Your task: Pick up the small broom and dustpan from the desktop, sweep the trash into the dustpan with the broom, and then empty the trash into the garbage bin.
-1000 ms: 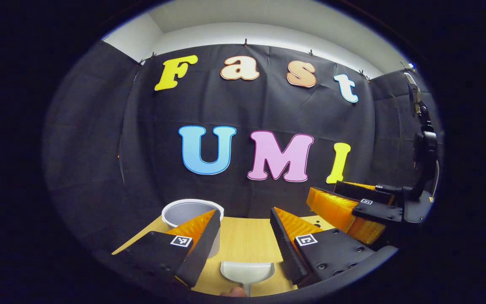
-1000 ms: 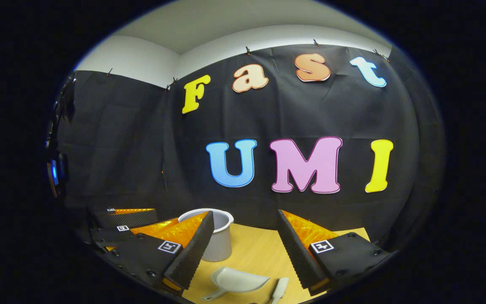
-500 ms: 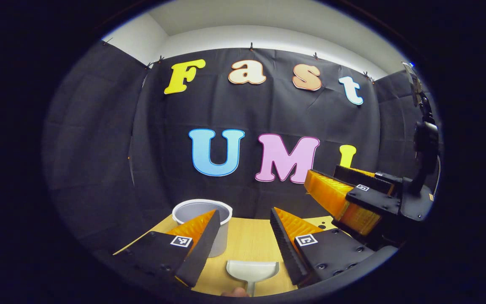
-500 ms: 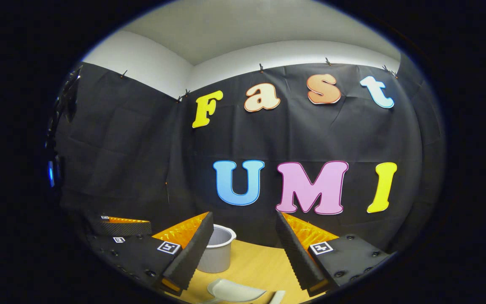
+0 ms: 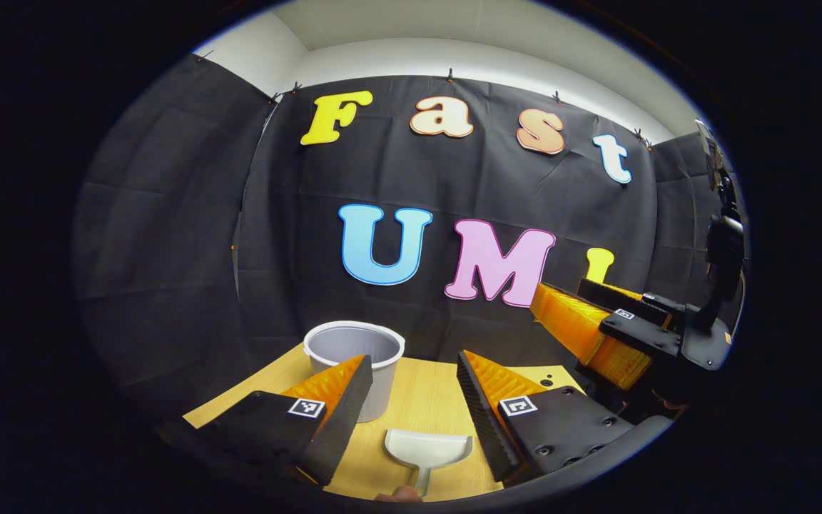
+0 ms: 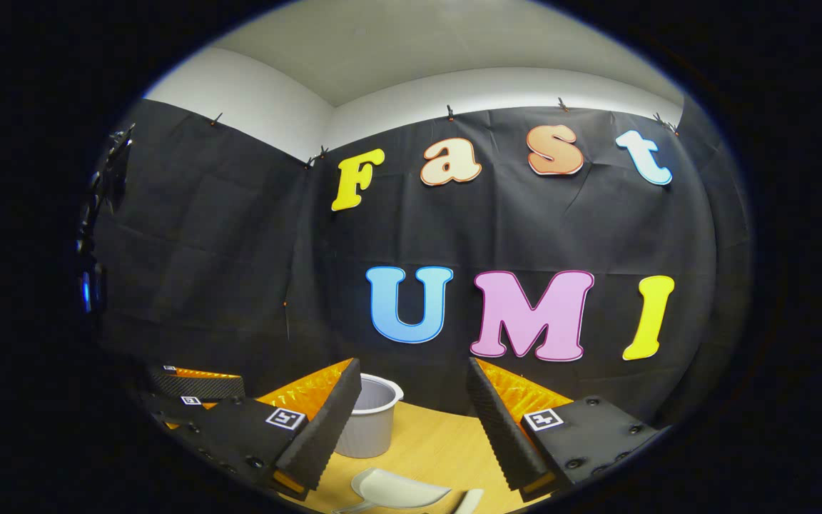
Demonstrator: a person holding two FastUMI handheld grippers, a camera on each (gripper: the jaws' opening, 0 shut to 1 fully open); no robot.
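both grippers agape above dustpan (image 5: 428,451), desk (image 5: 418,392)

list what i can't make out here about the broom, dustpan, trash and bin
- Broom: right gripper view, cut off by the bottom edge, so only one end is visible.
- Dustpan: left gripper view, handle end cut off by the bottom edge.
- Bin: left gripper view, the left gripper covers its lower part; the inside is hidden by its rim.
- Trash: small dark specks on the table beside the right gripper, too small to identify.
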